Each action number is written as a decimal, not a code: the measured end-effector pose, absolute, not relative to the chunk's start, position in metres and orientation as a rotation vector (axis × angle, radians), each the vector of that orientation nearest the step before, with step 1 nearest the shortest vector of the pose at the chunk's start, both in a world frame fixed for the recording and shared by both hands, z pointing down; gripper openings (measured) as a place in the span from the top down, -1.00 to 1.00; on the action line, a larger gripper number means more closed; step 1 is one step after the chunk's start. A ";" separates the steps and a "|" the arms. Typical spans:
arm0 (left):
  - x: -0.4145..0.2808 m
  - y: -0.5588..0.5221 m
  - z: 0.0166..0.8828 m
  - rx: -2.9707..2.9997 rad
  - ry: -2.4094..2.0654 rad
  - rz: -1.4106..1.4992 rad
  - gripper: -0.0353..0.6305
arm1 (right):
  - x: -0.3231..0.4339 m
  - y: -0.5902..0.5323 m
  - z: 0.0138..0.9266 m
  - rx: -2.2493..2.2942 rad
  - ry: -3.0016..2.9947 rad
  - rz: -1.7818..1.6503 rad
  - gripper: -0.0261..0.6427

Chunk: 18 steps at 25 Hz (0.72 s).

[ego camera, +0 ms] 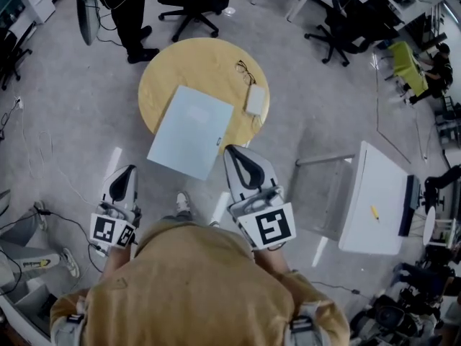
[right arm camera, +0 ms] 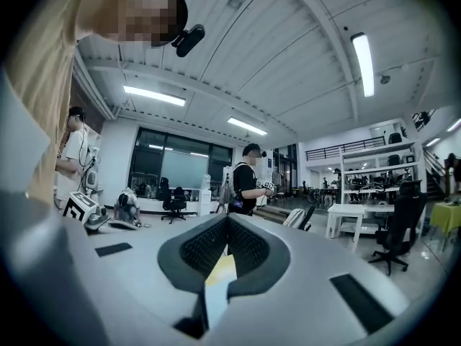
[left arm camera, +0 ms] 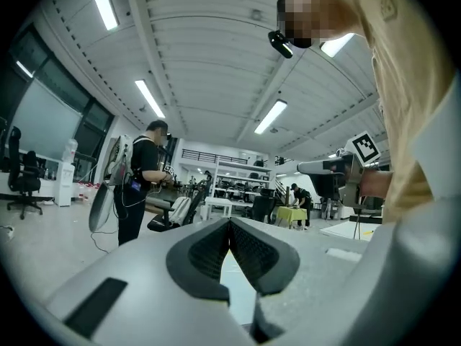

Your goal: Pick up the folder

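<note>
1. The pale blue folder lies flat on the round wooden surface, its near edge overhanging the rim toward the person.
2. The left hand-held gripper and right hand-held gripper both have jaws pressed together, empty, short of the folder.
3. The folder looks thin, light and smooth, probably floppy.
4. The overhanging edge seems the best place to pinch.

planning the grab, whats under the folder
The folder lies on the round wooden table, its near edge overhanging the floor. Anything between folder and tabletop is covered and cannot be seen.
</note>
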<state>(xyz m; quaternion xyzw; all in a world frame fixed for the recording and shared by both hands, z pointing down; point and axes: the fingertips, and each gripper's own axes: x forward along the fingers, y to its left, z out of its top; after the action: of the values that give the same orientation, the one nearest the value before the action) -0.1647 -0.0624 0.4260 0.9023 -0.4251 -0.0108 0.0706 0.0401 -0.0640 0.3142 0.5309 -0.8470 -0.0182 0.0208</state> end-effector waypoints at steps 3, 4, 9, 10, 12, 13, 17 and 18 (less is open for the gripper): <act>-0.175 -0.081 0.425 2.722 -1.211 -0.019 0.88 | 0.026 -0.074 0.301 1.684 -2.612 -0.071 0.92; -0.178 -0.086 0.425 2.726 -1.193 -0.015 0.88 | 0.023 -0.077 0.301 1.697 -2.601 -0.071 0.92; -0.185 -0.106 0.428 2.715 -1.122 -0.025 0.88 | 0.013 -0.085 0.298 1.732 -2.571 -0.046 0.92; -0.184 -0.108 0.428 2.713 -1.112 -0.031 0.88 | 0.013 -0.085 0.296 1.733 -2.563 -0.048 0.92; -0.179 -0.111 0.428 2.711 -1.107 -0.064 0.88 | 0.017 -0.085 0.292 1.739 -2.548 -0.060 0.92; -0.177 -0.112 0.428 2.707 -1.111 -0.091 0.88 | 0.019 -0.085 0.291 1.741 -2.544 -0.067 0.92; -0.173 -0.110 0.435 2.670 -1.119 -0.145 0.88 | 0.023 -0.086 0.291 1.728 -2.555 -0.066 0.92; -0.172 -0.112 0.438 2.656 -1.124 -0.148 0.88 | 0.024 -0.088 0.290 1.723 -2.563 -0.067 0.92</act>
<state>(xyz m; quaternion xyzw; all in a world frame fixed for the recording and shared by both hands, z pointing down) -0.1719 -0.1117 0.4379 0.9124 -0.3859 -0.0509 0.1266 0.0240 -0.0877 0.2900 0.5575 -0.8294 -0.0217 0.0266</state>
